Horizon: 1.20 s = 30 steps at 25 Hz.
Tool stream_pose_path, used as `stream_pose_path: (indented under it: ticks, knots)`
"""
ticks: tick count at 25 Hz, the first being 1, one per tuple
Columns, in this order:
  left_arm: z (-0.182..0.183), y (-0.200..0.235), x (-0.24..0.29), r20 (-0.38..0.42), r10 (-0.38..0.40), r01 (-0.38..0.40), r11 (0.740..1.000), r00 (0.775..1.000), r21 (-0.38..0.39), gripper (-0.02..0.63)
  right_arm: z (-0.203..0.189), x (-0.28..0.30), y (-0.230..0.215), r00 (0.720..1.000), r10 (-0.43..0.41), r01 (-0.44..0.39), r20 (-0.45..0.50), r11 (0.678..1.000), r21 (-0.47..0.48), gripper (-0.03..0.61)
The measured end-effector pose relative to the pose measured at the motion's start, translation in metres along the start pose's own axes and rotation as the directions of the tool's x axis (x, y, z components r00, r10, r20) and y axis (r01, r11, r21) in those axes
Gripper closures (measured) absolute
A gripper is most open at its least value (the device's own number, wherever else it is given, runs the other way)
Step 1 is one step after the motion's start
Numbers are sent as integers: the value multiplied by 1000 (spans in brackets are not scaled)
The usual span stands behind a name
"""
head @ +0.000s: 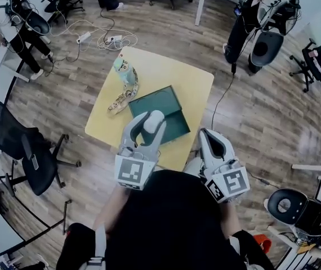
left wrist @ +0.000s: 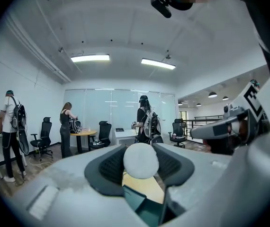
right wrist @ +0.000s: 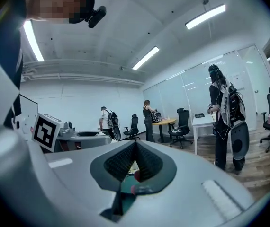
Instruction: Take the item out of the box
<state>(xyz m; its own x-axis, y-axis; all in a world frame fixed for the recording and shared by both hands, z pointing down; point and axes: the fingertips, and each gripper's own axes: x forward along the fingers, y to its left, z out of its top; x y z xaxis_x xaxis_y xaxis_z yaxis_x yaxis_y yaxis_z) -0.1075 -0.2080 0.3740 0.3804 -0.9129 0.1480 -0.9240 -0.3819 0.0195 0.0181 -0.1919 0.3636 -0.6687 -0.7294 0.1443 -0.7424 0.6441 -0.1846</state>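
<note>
Near you: your right gripper [right wrist: 135, 163], fingers pressed together, nothing between them, off counter's [head: 166, 66] near right corner.

Your left gripper [head: 147, 127]: fingers set wide, clamped on white ball [left wrist: 140, 161]. Ball is above near left part of box [head: 166, 101], apart from rim.

Box is green, open, below and just beyond fingers.

Farther left: toy [head: 124, 89] beside box. Bare counter right of and beyond box. My judgement: ball is out, left hand does set-down.

The near edge of the green box [head: 161, 101] is hidden behind the left tongs [head: 151, 120].
</note>
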Motion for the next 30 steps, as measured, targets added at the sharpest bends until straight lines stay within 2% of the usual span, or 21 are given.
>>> stream_pose_path:
  ticks: [10, 30]
  knots:
    - [49, 8, -13, 123, 3, -7, 1000, 992, 29, 437, 33, 13, 5, 998, 25, -22, 54, 999, -48, 575]
    - [83, 18, -23, 221, 19, -24, 999, 975, 21, 437, 62, 24, 19, 993, 56, -45, 104, 993, -106, 577]
